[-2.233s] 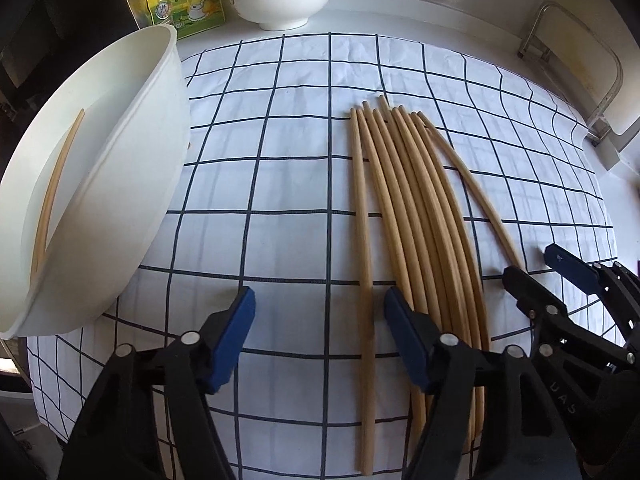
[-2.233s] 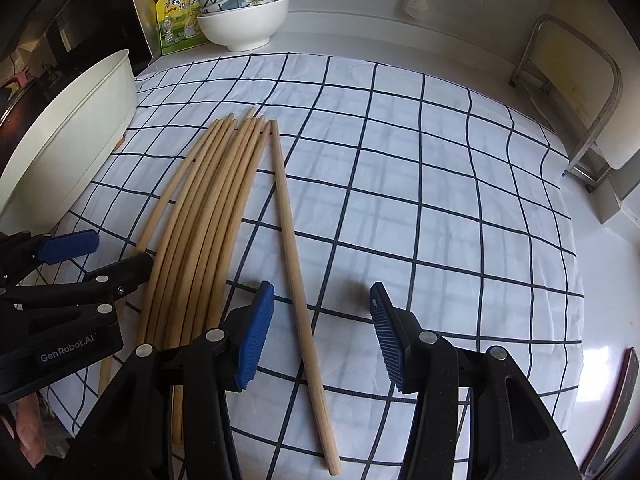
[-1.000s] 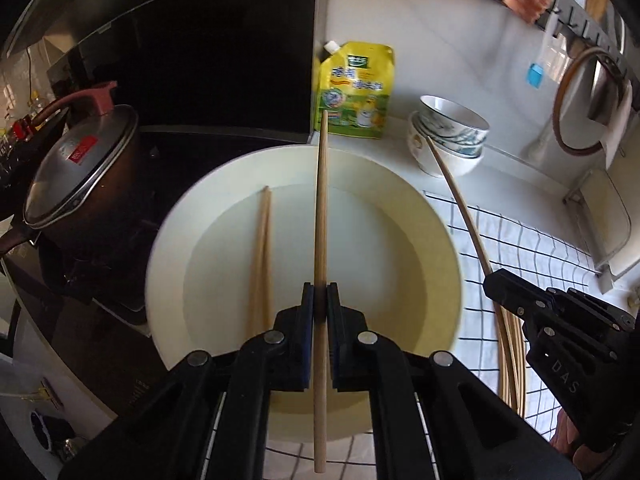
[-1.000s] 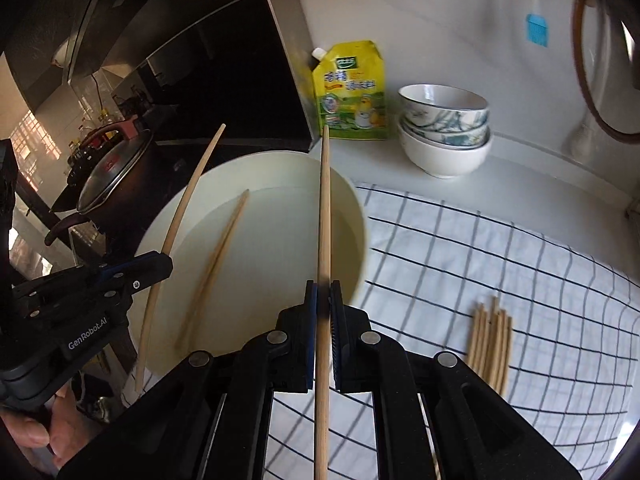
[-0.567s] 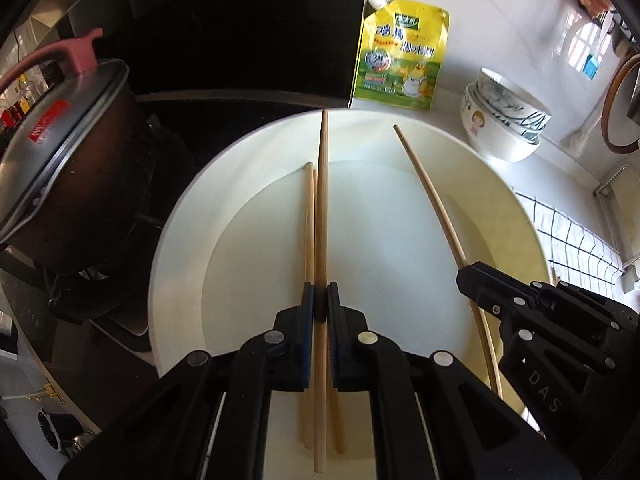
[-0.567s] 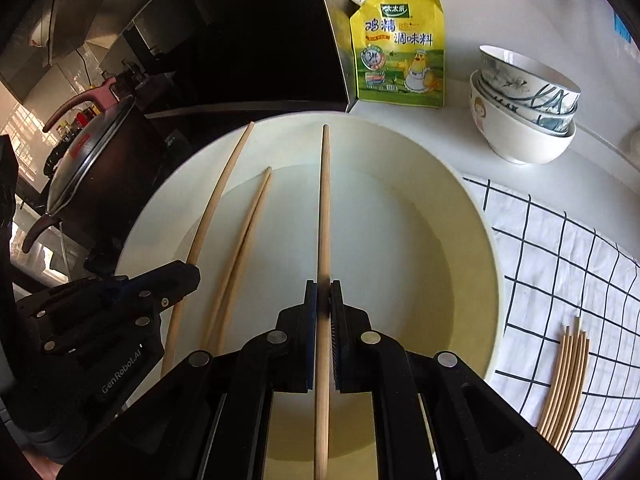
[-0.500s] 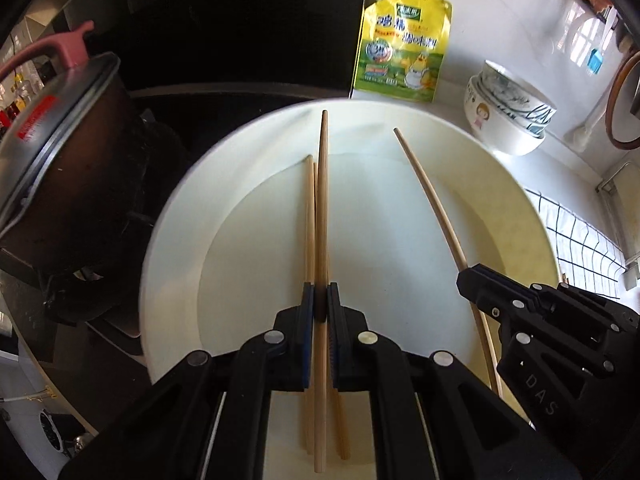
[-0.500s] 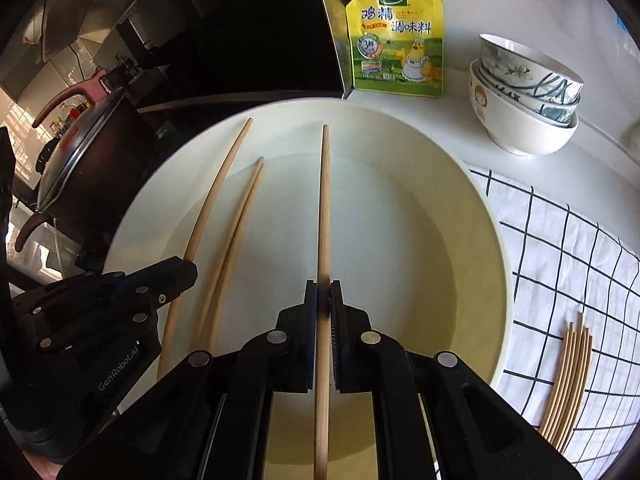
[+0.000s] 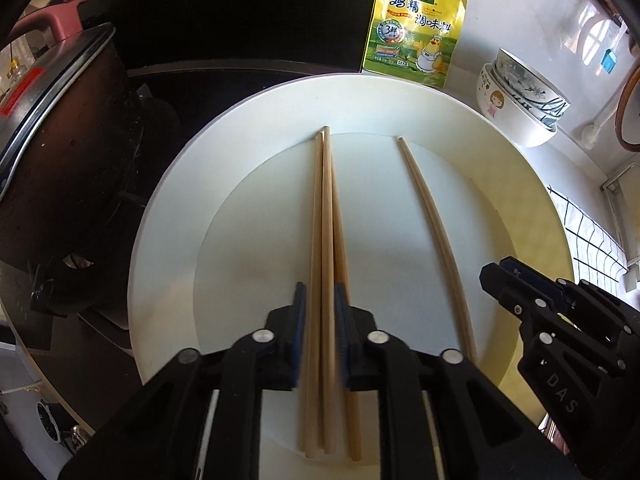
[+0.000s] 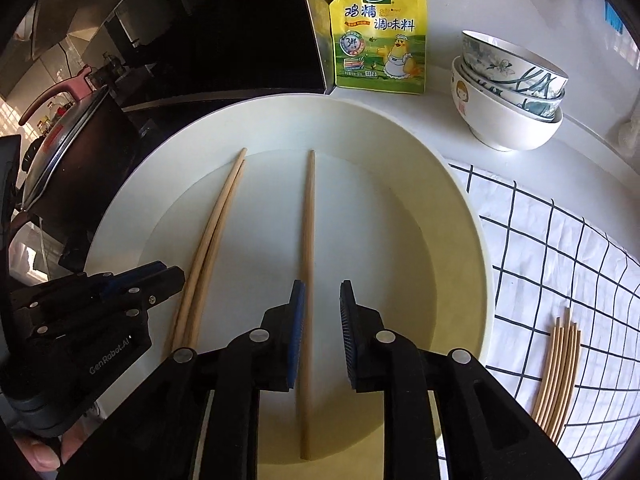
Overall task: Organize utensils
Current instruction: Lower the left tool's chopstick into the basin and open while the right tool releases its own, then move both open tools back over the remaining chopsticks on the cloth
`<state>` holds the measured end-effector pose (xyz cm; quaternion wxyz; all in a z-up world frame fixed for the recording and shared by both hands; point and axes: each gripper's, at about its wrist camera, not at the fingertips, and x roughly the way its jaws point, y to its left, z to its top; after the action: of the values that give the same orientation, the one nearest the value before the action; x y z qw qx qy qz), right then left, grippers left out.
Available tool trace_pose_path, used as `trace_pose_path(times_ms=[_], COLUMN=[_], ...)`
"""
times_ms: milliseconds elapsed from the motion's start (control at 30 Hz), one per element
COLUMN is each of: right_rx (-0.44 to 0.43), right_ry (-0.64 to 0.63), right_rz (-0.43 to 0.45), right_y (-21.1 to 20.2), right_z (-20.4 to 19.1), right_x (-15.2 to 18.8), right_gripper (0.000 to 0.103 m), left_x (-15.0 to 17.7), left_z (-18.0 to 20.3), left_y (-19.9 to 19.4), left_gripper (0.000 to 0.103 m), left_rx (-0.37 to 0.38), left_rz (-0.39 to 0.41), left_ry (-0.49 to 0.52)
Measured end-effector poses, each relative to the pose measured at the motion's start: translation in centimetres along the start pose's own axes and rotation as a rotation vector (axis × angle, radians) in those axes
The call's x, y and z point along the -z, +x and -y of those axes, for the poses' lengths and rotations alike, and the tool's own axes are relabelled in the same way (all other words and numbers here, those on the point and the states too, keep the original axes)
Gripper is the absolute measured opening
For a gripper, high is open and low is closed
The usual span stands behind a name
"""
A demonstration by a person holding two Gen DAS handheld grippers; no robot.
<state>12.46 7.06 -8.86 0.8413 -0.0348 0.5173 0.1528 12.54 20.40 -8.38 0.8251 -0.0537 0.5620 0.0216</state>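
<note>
A white basin point(image 9: 168, 200) fills the left wrist view. My left gripper point(image 9: 320, 304) hangs low over it, its jaws opening. Three wooden chopsticks point(image 9: 327, 208) lie close together on the basin floor under and between the pads, and no pad presses on them. In the right wrist view my right gripper point(image 10: 322, 300) is over the same basin point(image 10: 476, 240), jaws also opening. A single chopstick point(image 10: 308, 220) lies loose between them, close to the left pad. The right gripper point(image 9: 504, 276) shows at the right and the left gripper point(image 10: 160, 276) at the left.
A bundle of several chopsticks point(image 10: 560, 372) lies on the checked cloth point(image 10: 560, 260) right of the basin. Behind it stand a yellow seasoning pouch point(image 10: 378, 32) and stacked bowls point(image 10: 508, 92). A lidded pot point(image 9: 48, 120) with a pink handle sits on the left stove.
Both grippers came down over the basin, each shut on a chopstick. Their jaws have now parted, and both chopsticks lie on the basin floor.
</note>
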Motion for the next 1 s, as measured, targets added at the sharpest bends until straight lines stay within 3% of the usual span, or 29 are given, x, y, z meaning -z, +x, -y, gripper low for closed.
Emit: trace_pose_path(times_ms=[333, 900, 967, 1000], right_rx=[-0.006, 0.033, 0.043, 0.047], right_ry=[0.001, 0.075, 0.09, 0.098], right_rz=[0.039, 0.117, 0.118, 0.12], right_y=[-2.8, -9.0, -9.7, -10.0], right_z=[0.9, 5.7, 6.5, 7.0], right_x=[1.1, 6.0, 6.8, 7.2], right_gripper=[0.022, 0.031, 0.032, 0.032], left_x=[1.3, 4.1, 4.5, 4.7], left_z=[0.2, 5.2, 6.1, 6.5], left_y=[-2.5, -6.8, -7.2, -7.5], left_gripper=[0.046, 0.048, 0.06, 0.074], left_rx=[-0.021, 0.021, 0.029, 0.032], left_rz=[0.034, 0.087, 0.089, 0.098], left_ry=[-0.014, 0.071, 0.082, 0.085])
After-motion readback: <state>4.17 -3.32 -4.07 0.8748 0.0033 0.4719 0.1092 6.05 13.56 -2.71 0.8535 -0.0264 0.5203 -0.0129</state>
